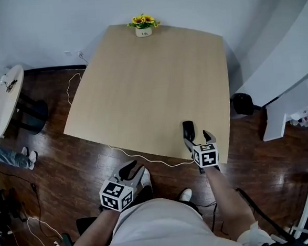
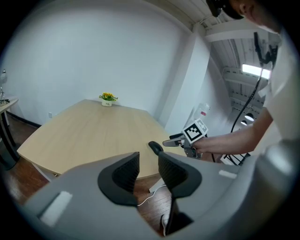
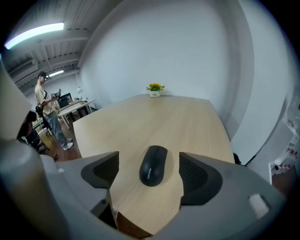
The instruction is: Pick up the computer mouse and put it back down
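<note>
A black, rounded computer mouse (image 1: pixel 188 129) lies flat on the pale wooden tabletop (image 1: pixel 141 84), close to its near edge. The right hand-held gripper (image 1: pixel 198 140) hangs just behind it with its jaws spread wide; the mouse sits in the gap ahead of them, and neither pad touches it. The left hand-held gripper (image 1: pixel 135 172) is off the tabletop over the dark wooden floor (image 1: pixel 83 167), its jaws a narrow gap apart and empty. A small pot of yellow flowers (image 1: pixel 143 26) stands at the far edge.

Left gripper (image 2: pixel 147 160) and right gripper (image 1: pixel 198 139), jaws apart
</note>
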Available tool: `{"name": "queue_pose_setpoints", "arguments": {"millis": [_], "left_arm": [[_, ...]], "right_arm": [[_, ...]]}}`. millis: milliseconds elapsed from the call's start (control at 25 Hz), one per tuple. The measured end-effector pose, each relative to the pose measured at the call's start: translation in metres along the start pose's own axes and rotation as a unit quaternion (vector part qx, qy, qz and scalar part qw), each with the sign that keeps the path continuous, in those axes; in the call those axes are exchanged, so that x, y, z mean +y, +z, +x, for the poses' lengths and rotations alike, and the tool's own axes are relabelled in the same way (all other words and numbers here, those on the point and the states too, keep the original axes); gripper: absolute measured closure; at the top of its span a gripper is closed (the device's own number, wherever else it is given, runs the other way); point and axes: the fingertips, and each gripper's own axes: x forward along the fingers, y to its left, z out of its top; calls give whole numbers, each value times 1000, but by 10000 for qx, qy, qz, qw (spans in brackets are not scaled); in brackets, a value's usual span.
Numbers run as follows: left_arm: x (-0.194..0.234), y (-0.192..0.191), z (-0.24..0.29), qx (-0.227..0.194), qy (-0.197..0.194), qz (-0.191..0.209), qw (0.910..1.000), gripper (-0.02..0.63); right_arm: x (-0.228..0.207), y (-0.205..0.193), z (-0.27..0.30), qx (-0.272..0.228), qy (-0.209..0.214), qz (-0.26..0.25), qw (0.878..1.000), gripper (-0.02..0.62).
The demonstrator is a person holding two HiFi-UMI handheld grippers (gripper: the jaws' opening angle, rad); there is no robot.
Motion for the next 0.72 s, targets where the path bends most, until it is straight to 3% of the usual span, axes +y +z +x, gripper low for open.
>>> {"name": "queue_pose_setpoints", "arguments": {"millis": [280, 720], "left_arm": [[-27, 11, 11, -259, -134, 61, 9996, 509], [-53, -1, -1, -344, 24, 93, 9994, 509]], "right_arm": [[17, 2, -117, -518, 243, 72, 9983, 183], [30, -5, -267, -1228, 335, 52, 9918, 181]]}}
